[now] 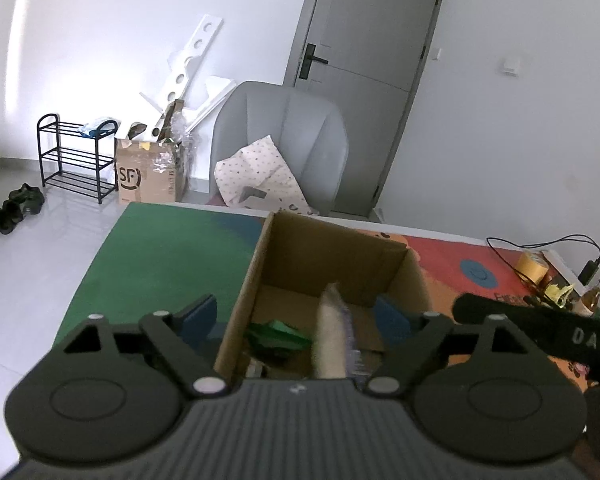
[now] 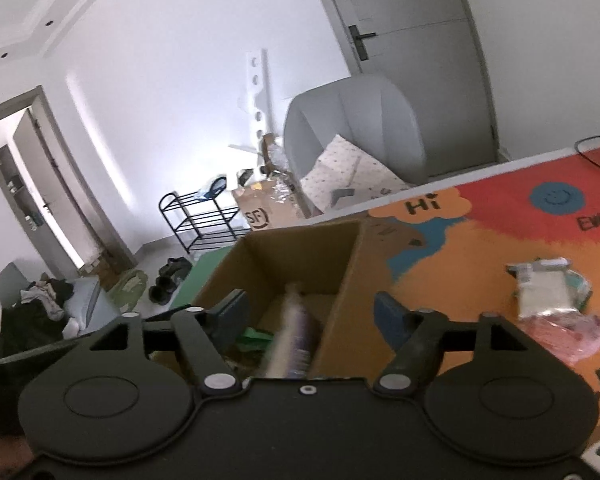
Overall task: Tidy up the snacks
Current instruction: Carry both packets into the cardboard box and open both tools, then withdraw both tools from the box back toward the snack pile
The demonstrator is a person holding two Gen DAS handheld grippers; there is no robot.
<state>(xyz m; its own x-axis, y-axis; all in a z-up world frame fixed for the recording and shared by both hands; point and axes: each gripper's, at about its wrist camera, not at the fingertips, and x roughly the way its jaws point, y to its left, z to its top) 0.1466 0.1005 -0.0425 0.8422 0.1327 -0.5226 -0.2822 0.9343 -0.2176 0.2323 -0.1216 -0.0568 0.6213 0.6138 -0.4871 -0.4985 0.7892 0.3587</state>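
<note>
White walls, a grey door and a grey armchair are seen behind a table covered by a green, orange and red mat.

Left wrist view. The left gripper is angled down over an open cardboard box standing on the mat. Its jaws are spread wide, one blue pad outside the box's left wall, the other inside the box. Between them, touched by neither pad, a purple and white snack packet is recorded in the box, its long axis running away from the camera and steeply tilted; it is blurred, and its lower end is cut off by the gripper body. A green packet lies on the box floor beside it. At the right edge, part of the right gripper is visible, its fingers out of frame.

Right wrist view. The right gripper is likewise angled down over the box, jaws wide, straddling the box's right wall. The same packet is seen blurred and free between the pads. On the mat to the right, well apart from the box, a pile of loose packets is noted; their print cannot be read.
</note>
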